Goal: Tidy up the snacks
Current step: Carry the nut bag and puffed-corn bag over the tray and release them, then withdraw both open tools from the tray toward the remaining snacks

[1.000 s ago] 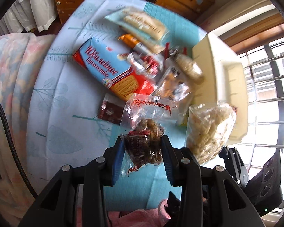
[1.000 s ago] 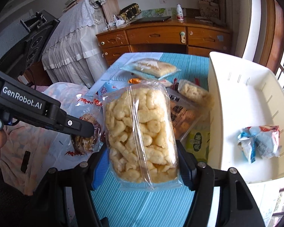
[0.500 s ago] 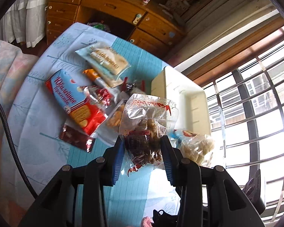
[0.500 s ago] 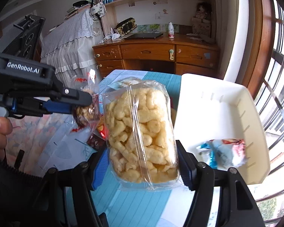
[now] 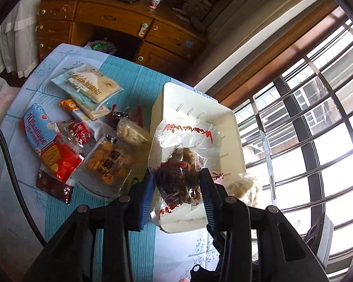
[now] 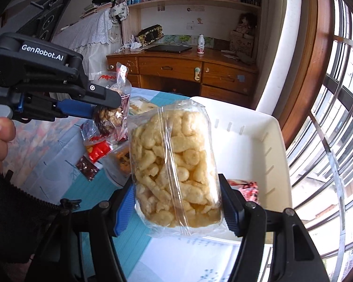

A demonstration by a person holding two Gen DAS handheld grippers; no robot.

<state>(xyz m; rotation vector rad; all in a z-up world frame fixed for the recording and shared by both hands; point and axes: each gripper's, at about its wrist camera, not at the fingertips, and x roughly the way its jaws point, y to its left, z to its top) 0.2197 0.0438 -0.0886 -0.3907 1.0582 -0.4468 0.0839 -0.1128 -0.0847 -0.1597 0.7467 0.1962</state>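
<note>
My left gripper [image 5: 177,192] is shut on a clear bag of brown nut snacks [image 5: 183,162] with red print, held in the air over the white bin [image 5: 195,103]. My right gripper [image 6: 176,204] is shut on a clear pack of pale puffed corn snacks [image 6: 174,164], held above the near edge of the white bin [image 6: 247,127]. The left gripper with its bag [image 6: 113,115] shows at the left of the right wrist view. A small red and blue packet [image 6: 247,188] lies inside the bin.
Several snack packs lie on the blue tablecloth left of the bin: a blue and red biscuit pack [image 5: 49,145], a pale wafer pack [image 5: 89,85], a clear bag of fried pieces [image 5: 108,164], a dark brown sachet [image 5: 54,185]. A wooden dresser [image 5: 120,30] stands behind, window bars on the right.
Both grippers have risen and moved right with their bags. The left bag now hangs over the white bin instead of over the tablecloth.
</note>
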